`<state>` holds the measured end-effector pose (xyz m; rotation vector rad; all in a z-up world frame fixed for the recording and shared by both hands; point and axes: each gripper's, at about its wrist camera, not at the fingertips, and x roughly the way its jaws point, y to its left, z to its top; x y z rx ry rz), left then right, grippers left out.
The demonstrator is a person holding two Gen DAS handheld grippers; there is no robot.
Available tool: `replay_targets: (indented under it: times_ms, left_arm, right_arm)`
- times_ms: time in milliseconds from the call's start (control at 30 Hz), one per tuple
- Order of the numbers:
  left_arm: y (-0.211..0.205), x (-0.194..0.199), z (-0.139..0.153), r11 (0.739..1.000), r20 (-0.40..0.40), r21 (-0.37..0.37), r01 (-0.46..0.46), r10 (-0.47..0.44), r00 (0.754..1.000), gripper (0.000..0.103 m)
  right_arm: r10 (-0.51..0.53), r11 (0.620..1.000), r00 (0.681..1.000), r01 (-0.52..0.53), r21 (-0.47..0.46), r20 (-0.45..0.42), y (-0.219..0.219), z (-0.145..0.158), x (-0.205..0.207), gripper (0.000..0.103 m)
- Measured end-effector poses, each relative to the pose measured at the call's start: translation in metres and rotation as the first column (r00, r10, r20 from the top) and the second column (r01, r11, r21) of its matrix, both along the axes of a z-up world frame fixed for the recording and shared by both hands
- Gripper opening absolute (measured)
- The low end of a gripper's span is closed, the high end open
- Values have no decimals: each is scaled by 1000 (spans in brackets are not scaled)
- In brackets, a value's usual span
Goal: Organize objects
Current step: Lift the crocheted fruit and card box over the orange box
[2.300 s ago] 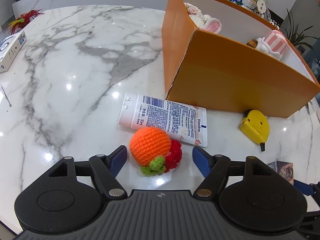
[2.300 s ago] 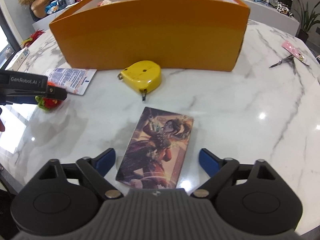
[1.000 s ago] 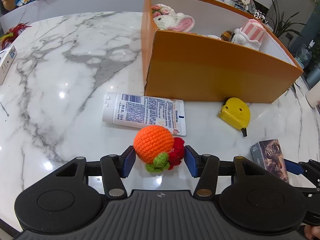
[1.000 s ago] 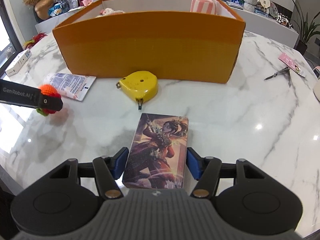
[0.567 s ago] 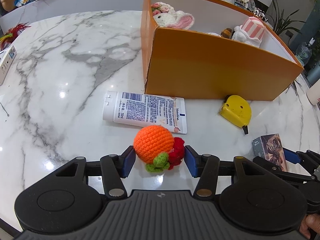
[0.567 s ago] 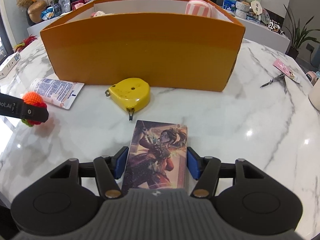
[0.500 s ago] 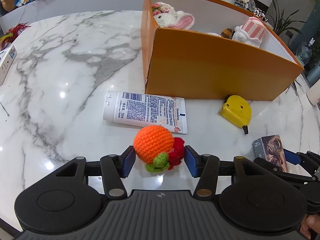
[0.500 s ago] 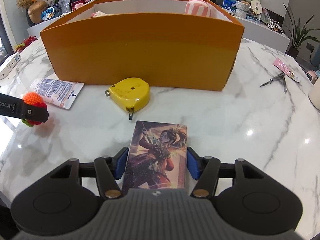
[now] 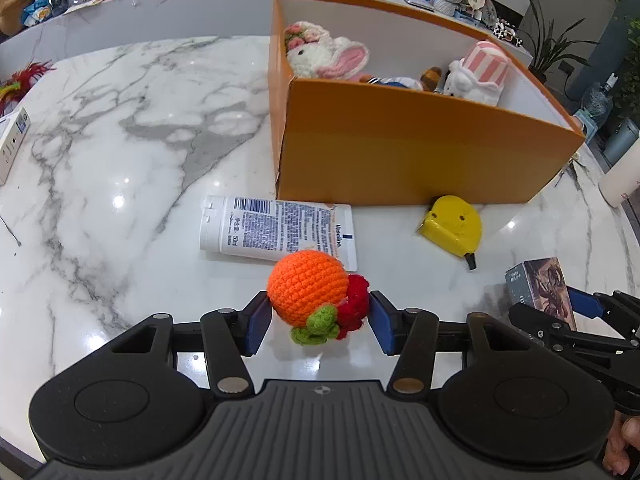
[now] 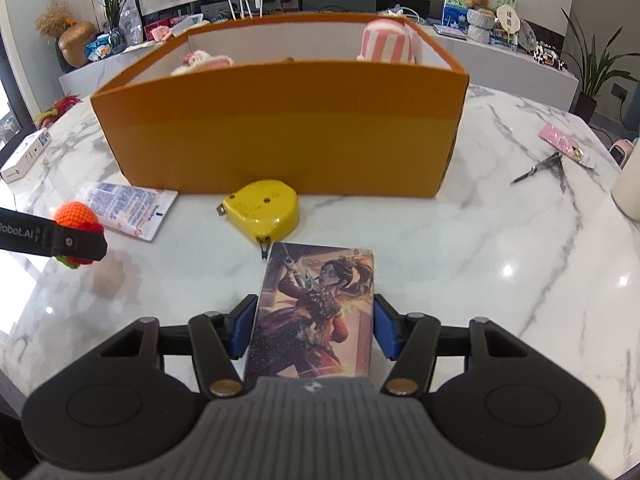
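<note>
**Two tongs loaded, one box ahead**

I hold one crochet orange [image 9: 307, 293] pinched in the left tongs [image 9: 316, 316] and one card box [image 10: 314, 312] clamped lengthwise in the right tongs [image 10: 314, 332]. One orange box [image 9: 420, 160] sits toward each frame's top, directly ahead. One lotion tube [image 9: 276, 232] and one tape measure [image 10: 262, 210] lie on the table [image 9: 120, 160].
</note>
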<state>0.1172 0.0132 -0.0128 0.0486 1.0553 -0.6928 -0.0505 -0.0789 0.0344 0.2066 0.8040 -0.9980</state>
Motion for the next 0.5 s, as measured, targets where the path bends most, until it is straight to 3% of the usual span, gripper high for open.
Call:
replay_targets:
  times_ms: [500]
  left_arm:
    - [-6,-24,36,999,114,-16,47,-45,992,61]
  right_arm:
    - [46,997,996,-42,-61,79,19,40,-6,61]
